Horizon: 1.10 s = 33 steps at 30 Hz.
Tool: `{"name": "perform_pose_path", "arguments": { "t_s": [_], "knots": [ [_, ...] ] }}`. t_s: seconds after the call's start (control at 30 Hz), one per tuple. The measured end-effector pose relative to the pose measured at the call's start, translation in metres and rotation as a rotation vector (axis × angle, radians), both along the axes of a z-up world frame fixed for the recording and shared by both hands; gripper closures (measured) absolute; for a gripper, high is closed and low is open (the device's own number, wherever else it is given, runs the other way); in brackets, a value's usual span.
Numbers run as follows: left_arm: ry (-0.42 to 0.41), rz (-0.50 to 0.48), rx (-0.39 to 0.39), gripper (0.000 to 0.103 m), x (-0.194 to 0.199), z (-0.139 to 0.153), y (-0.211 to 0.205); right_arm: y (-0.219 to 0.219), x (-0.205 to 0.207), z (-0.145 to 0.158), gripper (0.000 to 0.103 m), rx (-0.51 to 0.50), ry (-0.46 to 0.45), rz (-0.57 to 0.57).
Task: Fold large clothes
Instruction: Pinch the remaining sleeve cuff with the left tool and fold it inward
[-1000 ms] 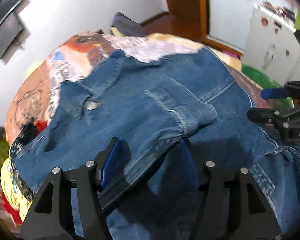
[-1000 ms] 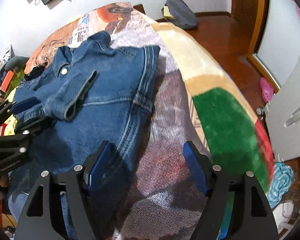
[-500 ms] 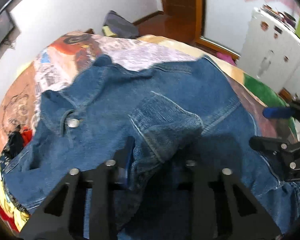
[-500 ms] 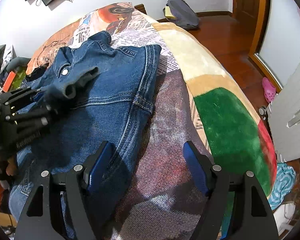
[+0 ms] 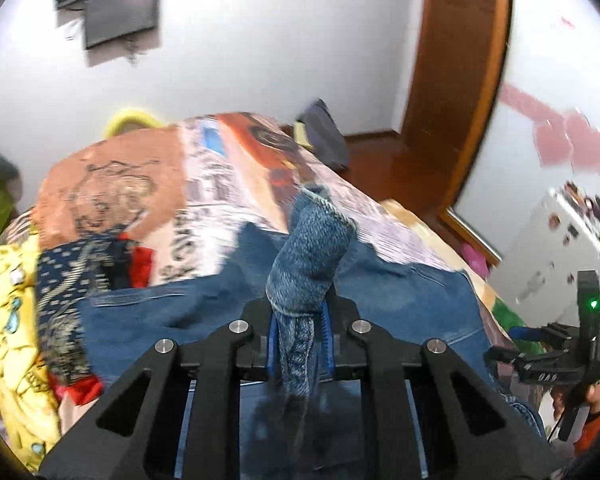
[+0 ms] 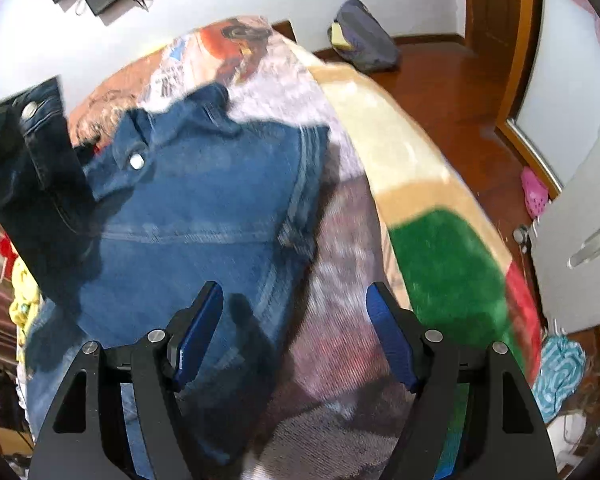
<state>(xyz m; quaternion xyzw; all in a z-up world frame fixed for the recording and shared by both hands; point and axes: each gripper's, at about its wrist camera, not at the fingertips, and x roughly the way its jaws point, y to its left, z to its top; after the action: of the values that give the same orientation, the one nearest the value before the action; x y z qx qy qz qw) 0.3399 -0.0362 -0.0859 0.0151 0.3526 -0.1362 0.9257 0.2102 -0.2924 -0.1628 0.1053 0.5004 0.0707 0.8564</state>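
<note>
The left gripper (image 5: 299,334) pinches the denim jacket's sleeve (image 5: 312,248), its jaws closing on the fabric and holding it raised above the bed.

The denim jacket (image 6: 204,216) lies spread on the patterned blanket (image 6: 420,184), collar toward the far wall. The right gripper (image 6: 296,336) hovers over the jacket's near edge, jaws apart with nothing between them. Bright clothes (image 5: 16,320) are heaped at the blanket's left side.

left tongs (image 5: 299,334): closing (cloth between) | right tongs (image 6: 296,334): apart, empty
</note>
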Motion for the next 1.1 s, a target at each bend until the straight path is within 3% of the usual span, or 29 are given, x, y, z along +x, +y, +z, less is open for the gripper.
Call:
{"name": "perform_pose_path", "arguments": {
  "t_s": [0.2, 0.37, 0.43, 0.7, 0.83, 0.9, 0.97, 1.1],
  "knots": [
    [0.004, 0.112, -0.054, 0.087, -0.014, -0.004, 0.058, 0.017, 0.012, 0.009, 0.032, -0.017, -0.034, 0.024],
    [0.081, 0.198, -0.091, 0.089, -0.019, -0.035, 0.102, 0.038, 0.017, -0.019, 0.032, -0.068, 0.056, 0.085],
    [0.109, 0.224, -0.096, 0.089, -0.022, -0.046, 0.115, 0.04, 0.015, -0.023, 0.032, -0.081, 0.05, 0.08],
    [0.211, 0.275, -0.092, 0.087, -0.041, -0.097, 0.15, 0.03, 0.017, -0.024, 0.032, -0.006, 0.092, 0.051],
    [0.249, 0.291, -0.032, 0.077, -0.042, -0.12, 0.154, 0.033, 0.015, -0.023, 0.032, -0.014, 0.087, 0.045],
    [0.266, 0.33, 0.042, 0.065, -0.042, -0.134, 0.154, 0.033, 0.014, -0.023, 0.032, -0.016, 0.084, 0.042],
    [0.286, 0.354, 0.069, 0.048, -0.043, -0.146, 0.159, 0.032, 0.013, -0.023, 0.032, -0.012, 0.084, 0.039],
    [0.311, 0.35, 0.029, 0.046, -0.047, -0.149, 0.172, 0.029, 0.014, -0.022, 0.032, 0.0, 0.089, 0.039]
  ]
}}
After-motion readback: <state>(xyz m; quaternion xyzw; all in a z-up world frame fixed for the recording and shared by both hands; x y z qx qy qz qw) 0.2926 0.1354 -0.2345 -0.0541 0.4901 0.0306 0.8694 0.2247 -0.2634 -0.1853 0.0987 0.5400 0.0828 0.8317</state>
